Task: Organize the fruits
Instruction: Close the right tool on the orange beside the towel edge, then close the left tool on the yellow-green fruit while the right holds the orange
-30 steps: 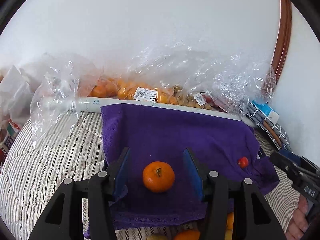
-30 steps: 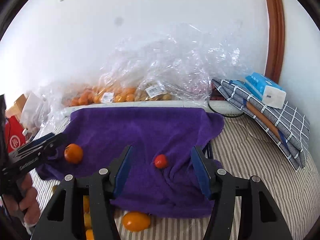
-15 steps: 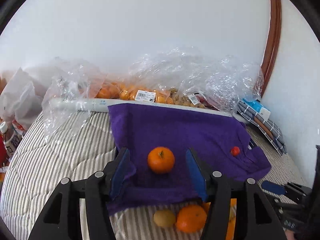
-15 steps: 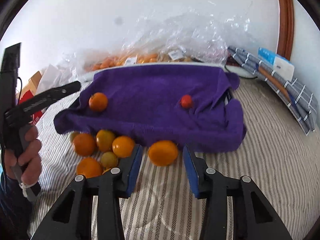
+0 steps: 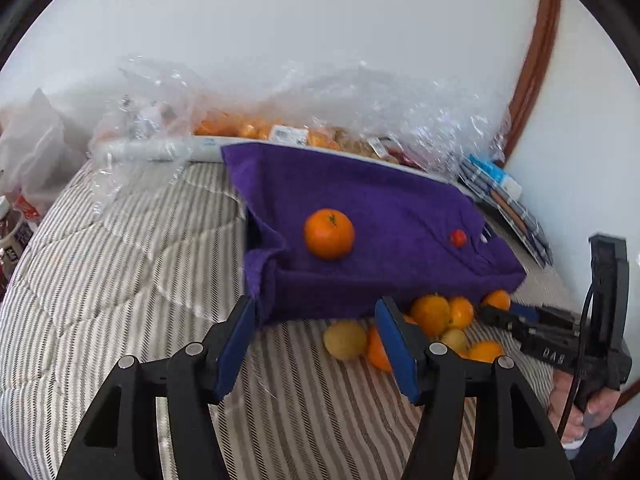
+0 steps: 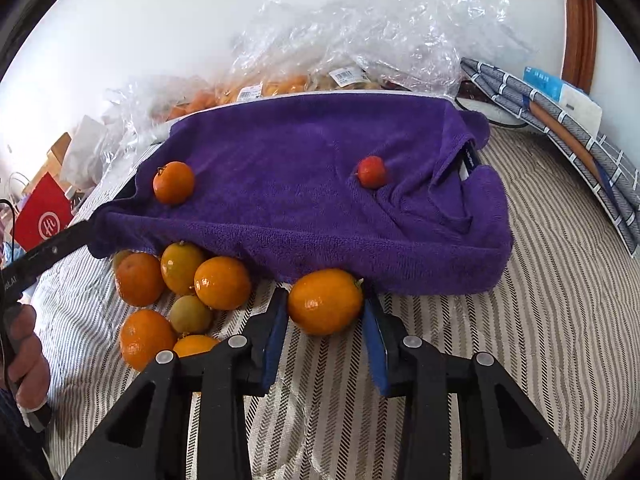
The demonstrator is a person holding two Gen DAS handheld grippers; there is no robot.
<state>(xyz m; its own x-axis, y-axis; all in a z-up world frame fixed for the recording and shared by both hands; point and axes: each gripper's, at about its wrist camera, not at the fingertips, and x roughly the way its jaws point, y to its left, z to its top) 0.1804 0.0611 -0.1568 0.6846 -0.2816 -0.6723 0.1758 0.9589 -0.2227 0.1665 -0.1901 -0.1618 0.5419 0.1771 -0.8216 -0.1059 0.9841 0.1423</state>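
A purple towel [image 5: 380, 200] is draped over a raised base on the striped bed. On it lie a mandarin [image 5: 329, 234] [image 6: 173, 182] and a small red fruit [image 5: 458, 237] [image 6: 371, 172]. Several oranges and a greenish fruit [image 5: 345, 339] are piled [image 6: 180, 280] at the towel's front edge. My right gripper [image 6: 325, 322] is closing on a lone orange [image 6: 325, 300], and its blue pads touch both sides of it. My left gripper [image 5: 316, 332] hangs over bare bedding in front of the towel. Its jaws are opening and nothing is between them.
Clear plastic bags of fruit [image 6: 340, 40] line the wall behind the towel. Folded checked cloth with a blue and white pack [image 6: 560, 100] lies at the right. A red box [image 6: 44, 216] and white bags stand at the left. A hand [image 6: 24, 360] holds the left gripper's handle.
My left gripper has pulled back from the mandarin, which stays on the towel, and its jaws have widened. My right gripper dropped from the red fruit to the orange and narrowed onto it.
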